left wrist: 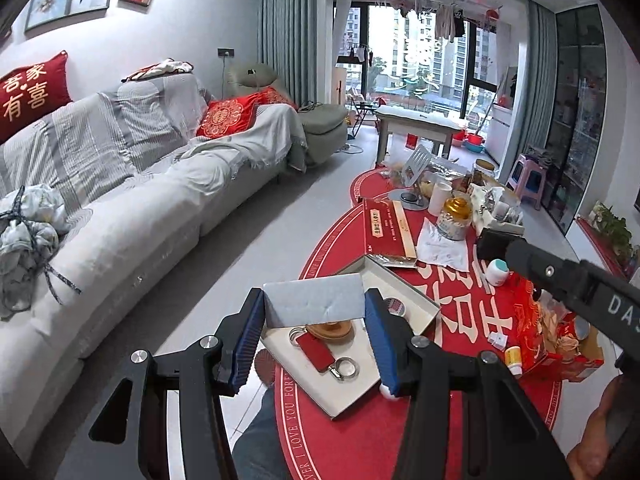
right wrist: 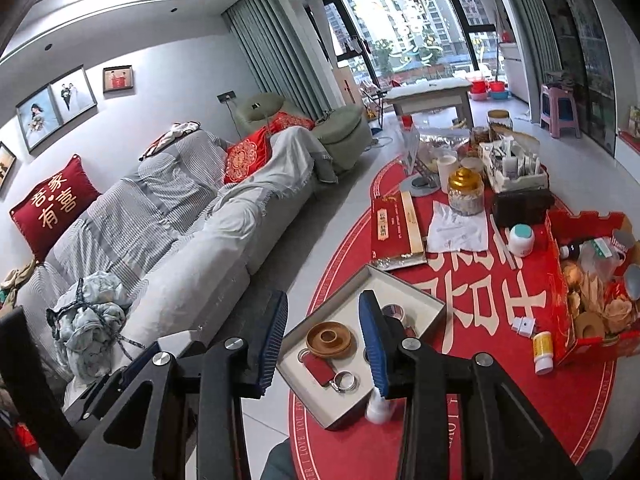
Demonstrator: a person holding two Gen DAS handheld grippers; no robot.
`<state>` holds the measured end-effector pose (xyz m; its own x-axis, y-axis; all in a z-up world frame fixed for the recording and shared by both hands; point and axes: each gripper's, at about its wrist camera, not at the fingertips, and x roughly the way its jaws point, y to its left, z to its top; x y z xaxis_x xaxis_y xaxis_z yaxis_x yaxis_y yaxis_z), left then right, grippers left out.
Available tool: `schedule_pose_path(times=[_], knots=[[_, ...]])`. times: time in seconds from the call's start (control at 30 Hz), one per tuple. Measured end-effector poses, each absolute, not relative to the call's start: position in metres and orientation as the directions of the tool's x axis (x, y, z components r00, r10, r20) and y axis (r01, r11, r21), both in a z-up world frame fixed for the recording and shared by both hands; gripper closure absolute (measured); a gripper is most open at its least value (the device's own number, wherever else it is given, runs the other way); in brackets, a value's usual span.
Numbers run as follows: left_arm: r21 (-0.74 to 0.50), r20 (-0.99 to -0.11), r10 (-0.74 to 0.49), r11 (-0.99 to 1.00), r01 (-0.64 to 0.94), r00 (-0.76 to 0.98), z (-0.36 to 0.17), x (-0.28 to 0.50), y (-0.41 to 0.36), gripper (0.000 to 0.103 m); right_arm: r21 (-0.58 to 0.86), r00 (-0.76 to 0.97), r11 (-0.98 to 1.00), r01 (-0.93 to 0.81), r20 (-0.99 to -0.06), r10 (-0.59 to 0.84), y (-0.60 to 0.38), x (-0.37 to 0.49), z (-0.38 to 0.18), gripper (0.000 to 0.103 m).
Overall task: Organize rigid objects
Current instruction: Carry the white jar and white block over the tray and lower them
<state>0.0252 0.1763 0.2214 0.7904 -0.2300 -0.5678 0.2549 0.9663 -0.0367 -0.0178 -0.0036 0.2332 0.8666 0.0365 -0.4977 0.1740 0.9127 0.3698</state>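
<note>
Right gripper (right wrist: 324, 338), jaws apart, over white tray (right wrist: 416, 298) of trinkets

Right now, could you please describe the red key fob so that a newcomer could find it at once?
Start at the red tablecloth and find the shallow white tray at its near edge. Inside lies the key fob, just below a round wooden dish. It is the tray's only flat red rectangle, with metal rings at one end.

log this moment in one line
left gripper: holds grey card | right gripper: empty | box: red key fob, wooden ring inside
</note>
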Motion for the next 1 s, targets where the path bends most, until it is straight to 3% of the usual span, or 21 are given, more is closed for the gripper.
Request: schedule_pose_path(times=[0.17, 0.23, 0.27, 0.3, 0.5, 0.87, 0.97, 1.0], knots=[[-0.044, -0.597, -0.211, 0.972, 0.232, 0.774, 0.209, 0.040, 0.184, 0.049, 0.326, 0.823, 0.926, 0.188, -0.567, 0.032, -0.009, -0.002, 0.213, 0.065], [-0.039, -0.612, -0.193, 0.976, 0.215, 0.767, 0.202, 0.045, 0.190, 0.049, 0.263, 0.771, 0.947, 0.186, -0.636, 0.025, -0.010, 0.008, 0.189, 0.048], [-0.041, -0.622, -0.187, 0.978, 0.206, 0.761, 0.198, 0.048, 0.193, 0.049, 0.233, 0.749, 0.953, 0.195, -0.663, 0.009, -0.010, 0.010, 0.177, 0.028], [-0.047, -0.632, -0.185, 0.978, 0.201, 0.753, 0.195, 0.051, 0.195, 0.049, 0.207, 0.726, 0.957, 0.205, -0.688, -0.006, -0.011, 0.012, 0.162, 0.019], [-0.043, -0.670, -0.177, 0.979, 0.200, 0.721, 0.177, 0.058, 0.197, 0.049, 0.077, 0.508, 0.976, 0.204, -0.861, -0.038, -0.016, 0.039, 0.054, 0.019], [-0.032, -0.727, -0.153, 0.981, 0.190, 0.669, 0.155, 0.078, 0.195, 0.049, -0.048, 0.511, 0.999, 0.007, -0.859, -0.045, 0.007, 0.073, -0.006, 0.020], [-0.019, -0.740, -0.144, 0.981, 0.194, 0.657, 0.149, 0.082, 0.192, 0.049, -0.057, 0.489, 0.998, -0.022, -0.871, -0.039, 0.017, 0.083, -0.015, 0.062], [-0.021, -0.745, -0.146, 0.980, 0.197, 0.650, 0.146, 0.083, 0.190, 0.049, -0.059, 0.483, 0.998, -0.006, -0.874, -0.049, 0.016, 0.084, -0.016, 0.062]])
